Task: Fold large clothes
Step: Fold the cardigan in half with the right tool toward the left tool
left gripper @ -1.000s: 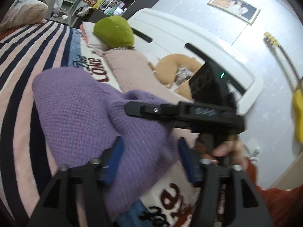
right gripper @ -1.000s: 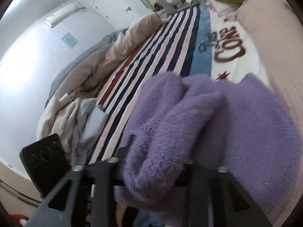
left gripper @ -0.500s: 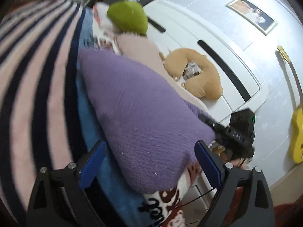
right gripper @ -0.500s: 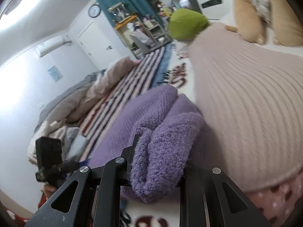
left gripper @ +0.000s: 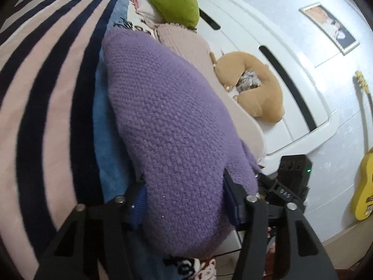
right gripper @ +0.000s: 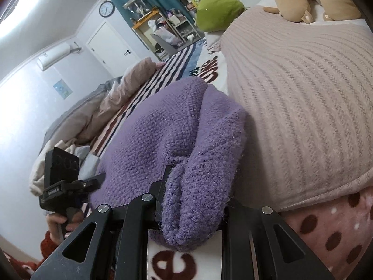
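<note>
A folded purple knit sweater [left gripper: 163, 116] lies on the bed, its near edge between my two grippers. My left gripper [left gripper: 186, 198] is shut on the sweater's near end, blue pads pressed into its sides. In the right wrist view the sweater [right gripper: 163, 135] shows as a thick folded bundle, and my right gripper [right gripper: 193, 200] is shut on its bunched edge. The left gripper's body [right gripper: 60, 175] shows at lower left there. The right gripper's body [left gripper: 291, 182] shows at lower right in the left wrist view.
A folded beige knit garment [right gripper: 291, 81] lies right of the sweater. A striped blanket [left gripper: 46, 81] covers the bed to the left. A green cushion [left gripper: 177, 4] and a tan plush pillow [left gripper: 258, 93] sit by the white headboard [left gripper: 244, 35]. A yellow guitar [left gripper: 366, 186] leans on the wall.
My left gripper was open around the sweater half a second ago and has now closed on its near end. The right gripper kept its hold and swung toward the beige garment.
</note>
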The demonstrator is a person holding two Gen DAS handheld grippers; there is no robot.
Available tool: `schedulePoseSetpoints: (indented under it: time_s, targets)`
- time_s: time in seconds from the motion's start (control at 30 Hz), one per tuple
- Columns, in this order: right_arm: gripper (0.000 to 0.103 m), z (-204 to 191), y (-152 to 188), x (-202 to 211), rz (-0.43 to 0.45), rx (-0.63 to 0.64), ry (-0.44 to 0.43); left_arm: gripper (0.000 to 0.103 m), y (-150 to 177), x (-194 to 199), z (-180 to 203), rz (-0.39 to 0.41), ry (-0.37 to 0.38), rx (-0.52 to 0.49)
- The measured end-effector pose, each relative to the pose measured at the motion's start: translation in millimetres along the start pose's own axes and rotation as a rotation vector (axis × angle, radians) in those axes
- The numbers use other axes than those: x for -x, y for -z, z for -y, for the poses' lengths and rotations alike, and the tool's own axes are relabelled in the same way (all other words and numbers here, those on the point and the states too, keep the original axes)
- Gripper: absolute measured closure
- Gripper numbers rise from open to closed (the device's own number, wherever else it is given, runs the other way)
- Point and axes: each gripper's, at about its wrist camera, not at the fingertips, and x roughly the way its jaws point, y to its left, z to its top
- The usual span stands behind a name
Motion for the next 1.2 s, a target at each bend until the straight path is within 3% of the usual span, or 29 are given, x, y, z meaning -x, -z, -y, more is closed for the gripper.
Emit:
schedulePoseSetpoints:
  time_s: [0.23,0.4,0.53,0.67,0.7,1.0,1.13,1.2]
  targets:
    - [0.087,-45,22,-19,-0.091,0.043,-0.162,0.055,26,79,1,0.070,-0.071,-0.049]
    - [0.083,-76,46,-37,-0.149,0.054,-0.250,0.054,49,120,-7,0.056,-0.140,-0.046]
    - [0.075,-76,56,-35,-0.150,0.047,-0.204,0.044,58,118,-17,0.049,-0.139,-0.030]
    - [0.041,-67,67,-18,-0.160,0.052,-0.091,0.028,54,114,-16,0.026,-0.148,-0.046]
    - [0.038,-62,70,-13,-0.156,0.039,-0.073,0.027,53,113,-15,0.016,-0.157,-0.059]
    - [0.037,-23,84,-31,-0.245,-0.227,-0.299,0.024,36,108,-27,-0.011,-0.120,-0.032]
    - [0.038,-17,88,-47,-0.291,-0.313,-0.363,0.024,37,107,-27,-0.011,-0.136,-0.040]
    - [0.038,-17,88,-51,-0.298,-0.325,-0.370,0.030,38,107,-23,-0.009,-0.148,-0.056]
